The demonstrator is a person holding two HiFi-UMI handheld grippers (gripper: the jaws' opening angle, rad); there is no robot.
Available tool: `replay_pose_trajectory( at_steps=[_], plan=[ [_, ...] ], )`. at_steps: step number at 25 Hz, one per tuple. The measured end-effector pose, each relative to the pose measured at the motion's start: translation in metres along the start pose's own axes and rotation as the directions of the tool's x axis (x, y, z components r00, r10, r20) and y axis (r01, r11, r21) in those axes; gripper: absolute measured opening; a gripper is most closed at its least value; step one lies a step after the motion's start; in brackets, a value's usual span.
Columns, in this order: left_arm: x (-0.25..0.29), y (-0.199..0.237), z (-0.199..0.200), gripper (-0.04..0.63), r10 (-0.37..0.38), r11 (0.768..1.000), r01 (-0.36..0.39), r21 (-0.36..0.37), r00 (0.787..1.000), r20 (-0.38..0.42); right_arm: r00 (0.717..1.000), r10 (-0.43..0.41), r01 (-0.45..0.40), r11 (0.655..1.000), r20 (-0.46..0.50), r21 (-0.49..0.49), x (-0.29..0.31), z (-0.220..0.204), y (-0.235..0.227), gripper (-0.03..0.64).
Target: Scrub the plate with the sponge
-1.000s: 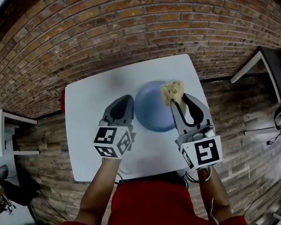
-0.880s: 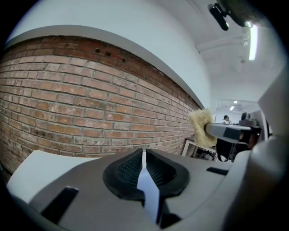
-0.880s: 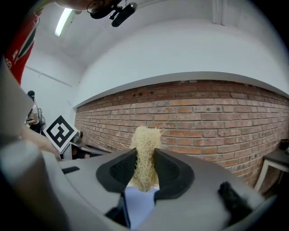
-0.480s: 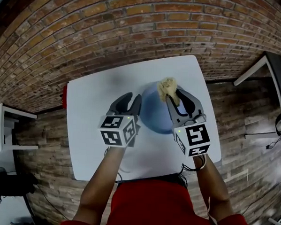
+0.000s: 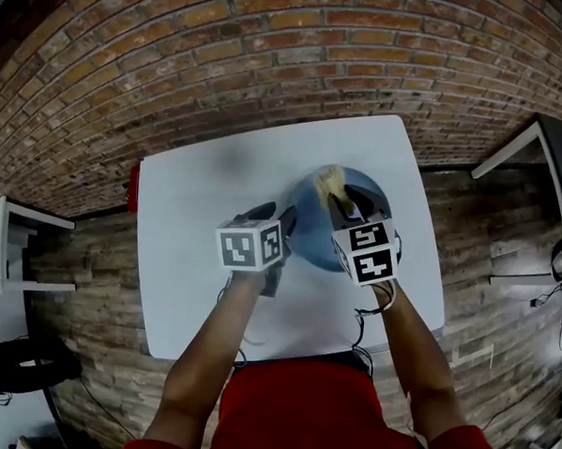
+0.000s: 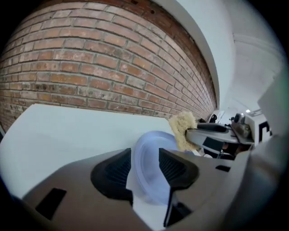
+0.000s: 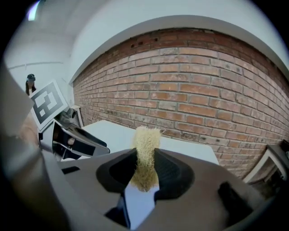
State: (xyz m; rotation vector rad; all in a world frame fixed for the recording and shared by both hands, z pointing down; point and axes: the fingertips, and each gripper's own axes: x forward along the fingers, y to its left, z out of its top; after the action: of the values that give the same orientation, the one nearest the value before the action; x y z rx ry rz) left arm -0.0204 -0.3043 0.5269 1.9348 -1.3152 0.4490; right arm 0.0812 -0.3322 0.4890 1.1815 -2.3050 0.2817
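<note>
Plate parked on tabletop, right of middle toward far edge, rim between left gripper jaws opening wide, not pinched. Right gripper clamping sponge at plate's far rim.

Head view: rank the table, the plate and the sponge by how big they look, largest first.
1. table
2. plate, partly covered by the grippers
3. sponge, clearly the smallest
</note>
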Motion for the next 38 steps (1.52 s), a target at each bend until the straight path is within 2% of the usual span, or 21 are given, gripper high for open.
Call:
replay_pose_trajectory(
  at_steps=[6, 14, 20, 25, 38],
  plan=[
    [0.019, 0.013, -0.034, 0.199, -0.023, 0.991, 0.005, -0.135, 0.992, -0.128, 0.993, 0.033, -0.033, 0.999, -0.117, -0.003, 0.030, -0.024, 0.013, 0.120],
    [0.032, 0.019, -0.056, 0.127, -0.043, 0.982, 0.000, -0.190, 0.975, -0.218, 0.976, 0.061, -0.062, 0.998, -0.207, 0.001, 0.060, -0.041, 0.027, 0.120],
    [0.036, 0.015, -0.057, 0.080, -0.067, 0.975, 0.016, -0.221, 0.972, -0.226, 0.967, 0.073, -0.074, 0.997, -0.245, 0.005, 0.074, -0.050, 0.031, 0.120],
    [0.037, 0.017, -0.055, 0.048, -0.040, 0.971, -0.012, -0.238, 0.977, -0.212, 0.967, 0.060, -0.059, 0.998, -0.249, 0.010, 0.078, -0.051, 0.022, 0.120],
    [0.038, 0.018, -0.055, 0.041, -0.007, 0.969, -0.040, -0.246, 0.982, -0.190, 0.953, -0.072, 0.088, 0.995, -0.293, 0.039, 0.052, -0.075, -0.047, 0.120]
  ],
)
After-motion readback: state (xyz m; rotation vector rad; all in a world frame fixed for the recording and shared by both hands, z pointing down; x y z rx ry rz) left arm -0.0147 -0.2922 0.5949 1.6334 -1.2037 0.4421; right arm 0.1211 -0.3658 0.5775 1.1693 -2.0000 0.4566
